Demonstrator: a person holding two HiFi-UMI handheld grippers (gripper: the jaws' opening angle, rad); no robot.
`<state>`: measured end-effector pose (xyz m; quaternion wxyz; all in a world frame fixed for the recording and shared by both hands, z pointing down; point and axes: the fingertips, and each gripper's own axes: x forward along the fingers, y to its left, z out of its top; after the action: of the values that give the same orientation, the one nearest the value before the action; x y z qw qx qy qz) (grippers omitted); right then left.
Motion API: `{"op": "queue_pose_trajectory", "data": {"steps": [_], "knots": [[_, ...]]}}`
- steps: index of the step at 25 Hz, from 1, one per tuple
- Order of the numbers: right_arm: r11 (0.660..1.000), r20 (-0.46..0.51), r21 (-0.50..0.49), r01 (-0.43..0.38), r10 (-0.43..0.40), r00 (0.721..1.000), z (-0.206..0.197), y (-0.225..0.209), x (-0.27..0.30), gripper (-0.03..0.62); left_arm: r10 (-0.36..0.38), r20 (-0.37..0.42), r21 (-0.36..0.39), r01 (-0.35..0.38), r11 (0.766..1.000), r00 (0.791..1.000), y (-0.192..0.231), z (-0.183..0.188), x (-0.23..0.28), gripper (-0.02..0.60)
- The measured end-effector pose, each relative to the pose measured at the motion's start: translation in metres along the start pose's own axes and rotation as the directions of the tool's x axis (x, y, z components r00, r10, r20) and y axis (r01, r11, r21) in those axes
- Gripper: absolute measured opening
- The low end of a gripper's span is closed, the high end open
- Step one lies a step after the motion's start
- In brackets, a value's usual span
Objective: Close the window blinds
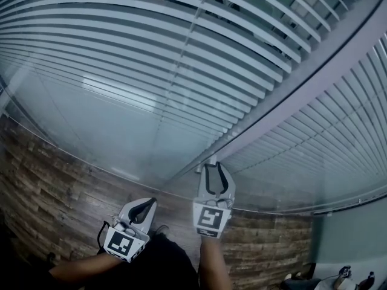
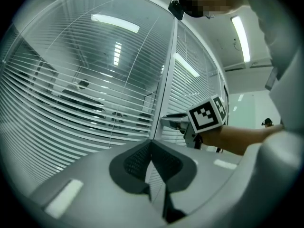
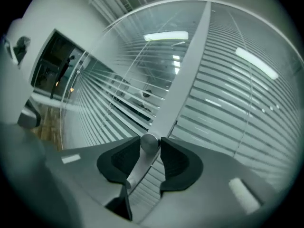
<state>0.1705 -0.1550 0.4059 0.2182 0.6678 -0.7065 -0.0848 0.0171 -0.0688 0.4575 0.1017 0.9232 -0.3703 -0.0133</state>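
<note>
– Two big glass panes (image 1: 127, 138) fill nearly all of the head view, yes?
– Yes. Behind the glass hang the blinds (image 1: 121, 47), one set in each pane. Their slats lie flat enough that dark gaps show between them, so they are not closed.
– And between the panes?
– A pale post (image 1: 314, 71) runs slantwise across the view, from the top right down to the middle. Below the glass lies a floor (image 1: 48, 186) of wood planks.
– Where are the tongs?
– Both low in the middle. The right tongs (image 1: 216, 169) reach up to the post. The left tongs (image 1: 145, 205) hang lower and to the left.
– Is the left one holding something?
– No. In the left gripper view its tips meet each other, clenched on nothing; only slats show behind them.
– And the right one?
– In the right gripper view a small round metal knob (image 3: 149, 142) sits on the post, and the tongs touch it from both sides. So the right tongs grasp the knob.
– Does the left gripper view show this too?
– It shows the right tongs at the post, with the marker cube (image 2: 207, 114) toward the camera, but the knob is hidden there.
</note>
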Motion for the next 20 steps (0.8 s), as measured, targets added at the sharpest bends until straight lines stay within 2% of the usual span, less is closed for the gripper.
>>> {"op": "queue_pose_trajectory", "data": {"steps": [1,2,4,7,10,12,15,17,18,20], "knots": [[0.991,0.016,0.131,-0.020,0.018,1.000,-0.002,-0.002,-0.001,0.144,-0.002,0.001,0.003,0.002,1.000,1.000,0.000,-0.002,0.000,0.000],[0.960,0.041,0.277,-0.047,0.037,0.998,-0.005,-0.003,-0.002,0.158,-0.003,0.000,0.004,0.003,1.000,1.000,0.000,-0.004,-0.001,0.000],[0.867,0.091,0.490,-0.089,0.050,0.995,-0.008,-0.005,-0.004,0.187,-0.002,-0.012,-0.003,0.002,1.000,1.000,0.001,-0.009,-0.001,0.000],[0.785,0.128,0.613,-0.089,0.013,0.992,-0.004,-0.010,-0.009,0.184,-0.003,-0.013,-0.004,0.003,1.000,1.000,0.000,-0.006,-0.003,0.000],[0.689,0.142,0.718,-0.099,-0.006,0.990,-0.006,-0.010,-0.006,0.170,0.000,-0.008,0.000,0.000,1.000,1.000,0.001,-0.006,-0.005,0.000],[0.644,0.140,0.758,-0.107,0.000,0.990,-0.006,-0.008,-0.004,0.169,0.002,-0.010,0.001,-0.002,1.000,1.000,0.001,-0.003,-0.006,0.000],[0.620,0.131,0.779,-0.092,-0.017,0.991,-0.006,-0.010,-0.003,0.141,0.008,-0.002,0.002,-0.008,1.000,1.000,0.001,0.000,-0.007,0.000],[0.630,0.127,0.771,-0.087,-0.019,0.992,-0.007,-0.011,-0.003,0.130,0.015,0.000,-0.002,-0.015,1.000,1.000,0.004,0.001,-0.009,0.000],[0.648,0.121,0.757,-0.084,-0.014,0.993,-0.007,-0.011,-0.003,0.130,0.019,-0.005,-0.007,-0.019,1.000,1.000,0.006,0.000,-0.010,0.000],[0.716,0.100,0.694,-0.073,0.004,0.995,-0.006,-0.010,-0.003,0.129,0.027,-0.013,-0.015,-0.028,1.000,1.000,0.009,-0.002,-0.012,0.000]]}}
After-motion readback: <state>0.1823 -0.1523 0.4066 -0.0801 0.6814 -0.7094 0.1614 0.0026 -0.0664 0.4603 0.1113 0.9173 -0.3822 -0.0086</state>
